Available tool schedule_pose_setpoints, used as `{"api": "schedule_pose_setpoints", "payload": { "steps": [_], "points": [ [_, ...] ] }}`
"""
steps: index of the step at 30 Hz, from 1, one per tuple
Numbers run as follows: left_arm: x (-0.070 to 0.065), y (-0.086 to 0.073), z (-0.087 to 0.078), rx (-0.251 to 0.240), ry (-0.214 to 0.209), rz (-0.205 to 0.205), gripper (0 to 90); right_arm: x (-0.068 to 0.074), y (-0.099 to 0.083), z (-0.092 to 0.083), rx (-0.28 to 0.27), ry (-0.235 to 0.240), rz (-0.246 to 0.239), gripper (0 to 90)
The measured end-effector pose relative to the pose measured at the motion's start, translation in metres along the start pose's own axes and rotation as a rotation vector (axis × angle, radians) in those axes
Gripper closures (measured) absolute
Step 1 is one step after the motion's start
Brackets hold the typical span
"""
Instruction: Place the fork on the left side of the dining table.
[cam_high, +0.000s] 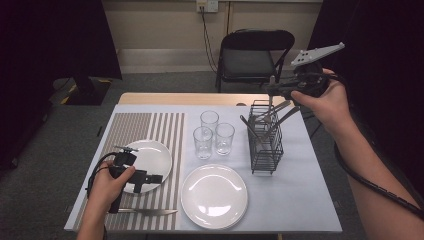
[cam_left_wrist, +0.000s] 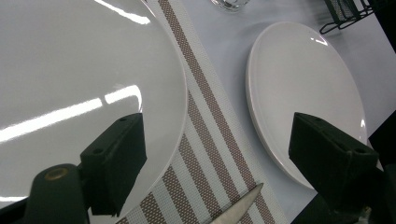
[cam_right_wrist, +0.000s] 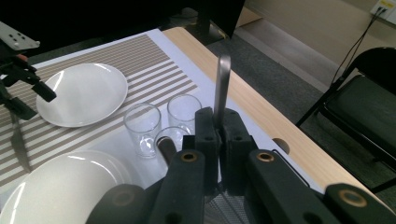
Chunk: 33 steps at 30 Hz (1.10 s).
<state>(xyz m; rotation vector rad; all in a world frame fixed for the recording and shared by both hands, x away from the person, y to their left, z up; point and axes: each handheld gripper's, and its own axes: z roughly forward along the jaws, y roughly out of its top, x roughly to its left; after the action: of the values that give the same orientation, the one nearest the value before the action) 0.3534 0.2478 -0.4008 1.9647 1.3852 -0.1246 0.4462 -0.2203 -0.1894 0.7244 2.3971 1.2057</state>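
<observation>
Table (cam_high: 310, 200): pale smooth covering over a wooden top, laid out for place setting.
Placemat (cam_high: 150, 130): woven, brown and white stripes, flat at the left; it marks one diner's spot.
Plates: two round, glossy white plates. The left plate (cam_high: 155, 155) sits on the placemat; the near plate (cam_high: 214, 196) lies on the bare covering just beside the mat's edge.
Wire caddy (cam_high: 265, 150): black, open-sided basket at the right, keeping the spare cutlery upright and easy to pluck out.
Glasses (cam_high: 214, 134): three clear tumblers, clustered close between the left plate and the caddy.
Knife (cam_high: 150, 212): flat steel, lying along the mat's near edge below the left plate, as for a setting.
Utensil handle (cam_right_wrist: 222, 81): slim flat steel, standing upright above the caddy; which utensil it is stays hidden, probably a fork or spoon.
Right gripper (cam_right_wrist: 218, 140): jaws clamped tight on that handle, lifting it clear of the basket.
Left gripper (cam_left_wrist: 217, 154): jaws wide apart, empty, hovering low over the left plate's rim.
</observation>
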Motion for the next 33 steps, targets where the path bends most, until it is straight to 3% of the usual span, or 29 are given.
{"api": "schedule_pose_setpoints", "payload": {
  "steps": [14, 27, 33],
  "points": [
    [0.0, 0.0, 0.0, -0.001, 0.003, -0.001, 18.6, 0.013, -0.009, -0.006, -0.013, 0.052, -0.019, 87.7],
    [0.0, 0.0, 0.0, 0.001, 0.005, -0.002, 18.6, 0.038, -0.008, -0.004, -0.028, 0.128, -0.072, 87.8],
    [0.0, 0.0, -0.001, -0.001, 0.003, 0.001, 18.6, 0.046, -0.012, 0.001, -0.037, 0.161, -0.074, 87.8]
  ]
}}
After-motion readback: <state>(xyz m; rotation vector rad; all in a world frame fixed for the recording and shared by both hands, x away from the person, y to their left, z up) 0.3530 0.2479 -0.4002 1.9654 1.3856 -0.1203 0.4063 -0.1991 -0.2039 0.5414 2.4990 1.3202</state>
